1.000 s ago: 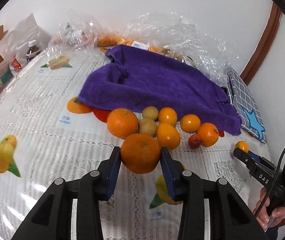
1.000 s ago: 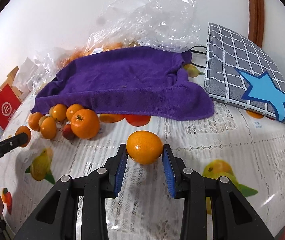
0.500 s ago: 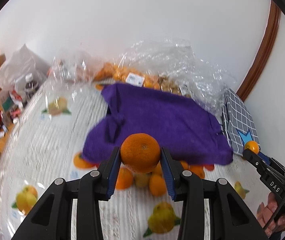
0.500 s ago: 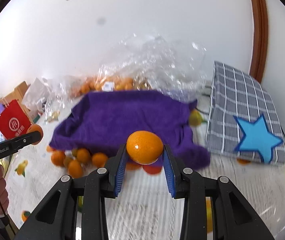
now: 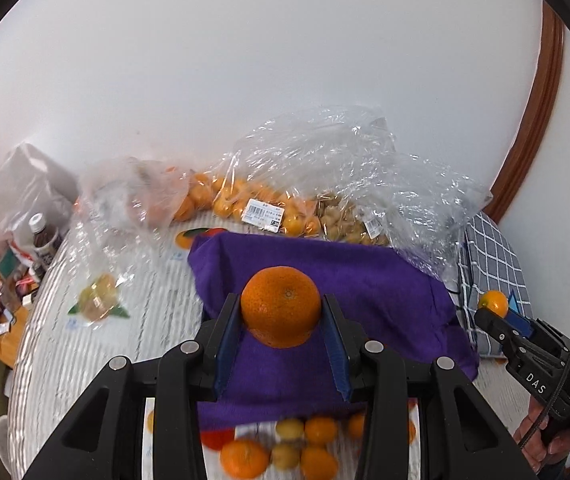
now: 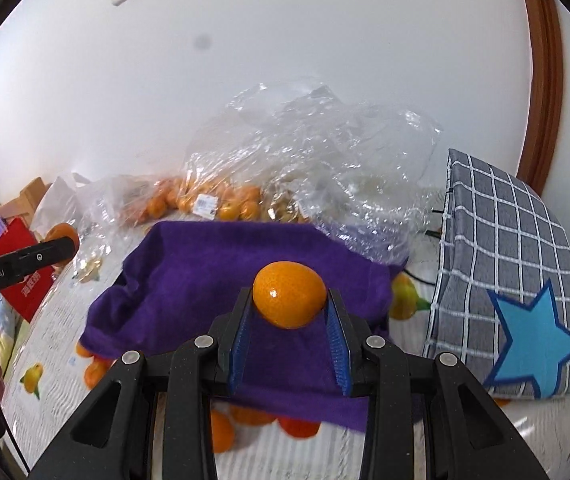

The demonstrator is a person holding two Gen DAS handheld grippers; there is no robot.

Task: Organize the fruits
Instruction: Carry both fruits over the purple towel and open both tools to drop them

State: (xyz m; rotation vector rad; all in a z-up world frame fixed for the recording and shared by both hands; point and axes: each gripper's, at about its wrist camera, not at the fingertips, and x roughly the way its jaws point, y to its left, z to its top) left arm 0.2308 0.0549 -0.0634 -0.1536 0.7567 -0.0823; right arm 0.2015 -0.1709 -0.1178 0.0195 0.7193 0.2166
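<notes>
My left gripper [image 5: 281, 312] is shut on a large orange [image 5: 281, 306] and holds it in the air over the purple towel [image 5: 365, 280]. My right gripper [image 6: 289, 306] is shut on a smaller smooth orange [image 6: 289, 294], also raised over the towel [image 6: 189, 276]. The right gripper with its orange shows at the right of the left wrist view [image 5: 493, 305]. The left gripper's orange shows at the left of the right wrist view [image 6: 63, 234]. Several loose oranges and small yellow fruits [image 5: 285, 446] lie on the tablecloth in front of the towel.
Clear plastic bags of oranges and nuts [image 5: 269, 208] lie behind the towel against the white wall. A grey checked pouch with a blue star [image 6: 505, 292] lies at the right. A red bag [image 6: 25, 284], a bottle [image 5: 43, 236] and a white bag stand at the left.
Both grippers have risen from the tablecloth with their oranges and moved forward over the purple towel. The loose fruit group now lies below and behind the fingers.
</notes>
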